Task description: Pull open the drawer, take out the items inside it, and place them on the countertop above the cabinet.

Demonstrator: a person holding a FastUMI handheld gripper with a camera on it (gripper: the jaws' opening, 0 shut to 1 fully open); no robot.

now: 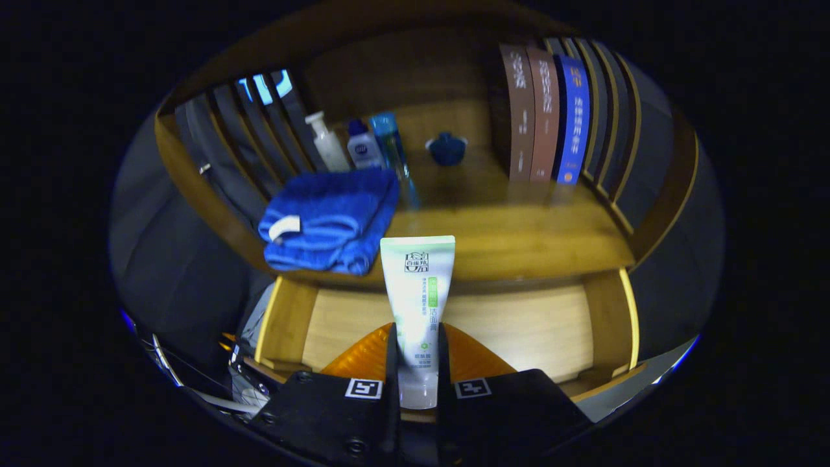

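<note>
While clamped in the claw (418,363) | white green-printed tube (417,292) upright, crimp up | over open drawer (519,324)

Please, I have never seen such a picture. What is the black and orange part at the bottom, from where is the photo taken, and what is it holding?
The camera rides on a hand-held gripper that a person carries, looking forward along its two fingers. Both fingers press on a white tube, held upright above the open drawer. Beyond it lies the wooden countertop, with a folded blue towel, some small bottles, a small blue lidded pot and a row of books.
</note>
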